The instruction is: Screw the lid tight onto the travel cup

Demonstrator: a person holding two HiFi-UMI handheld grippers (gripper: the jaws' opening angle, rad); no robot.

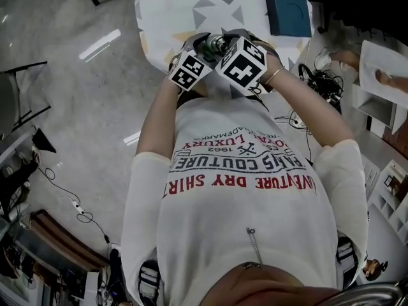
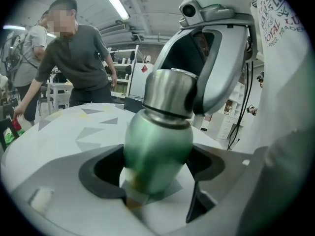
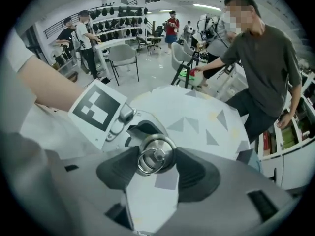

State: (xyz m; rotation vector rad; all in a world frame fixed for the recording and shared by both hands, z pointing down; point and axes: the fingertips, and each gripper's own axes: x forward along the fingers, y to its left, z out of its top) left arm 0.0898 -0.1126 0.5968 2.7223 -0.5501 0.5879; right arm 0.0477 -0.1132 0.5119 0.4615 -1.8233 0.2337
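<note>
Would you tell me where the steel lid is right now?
In the right gripper view the lid sits atop the green travel cup, between the pads of the right gripper, above the patterned table.

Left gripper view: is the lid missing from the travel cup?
No, the steel lid sits on the neck of the green travel cup.

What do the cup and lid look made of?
The cup looks like metal under a green satin coat, by its soft, even sheen. The lid looks like bare brushed steel: grey, with streaked highlights. Neither is certain from looks alone.
</note>
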